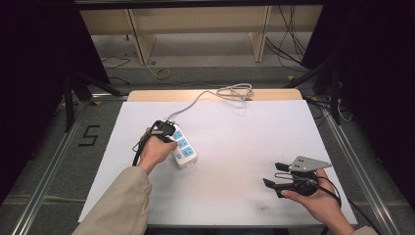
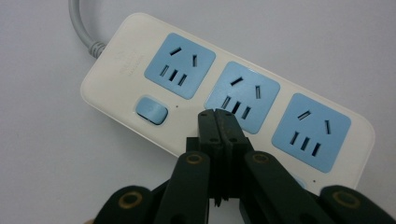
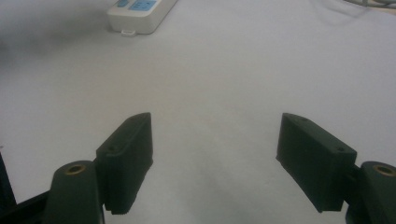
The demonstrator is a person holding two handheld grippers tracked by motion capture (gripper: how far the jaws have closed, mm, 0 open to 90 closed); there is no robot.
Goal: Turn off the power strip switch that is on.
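I press my left tongs (image 2: 218, 114) together over the power strip (image 2: 140, 60) to poke switches; my right tongs (image 3: 215, 158) idle, spread.

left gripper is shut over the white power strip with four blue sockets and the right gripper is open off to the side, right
Not quite: the white plastic power strip has three blue sockets, not four, as the left gripper view shows. The rest stands: the left gripper is shut over it, and the right gripper is open, off to the side.
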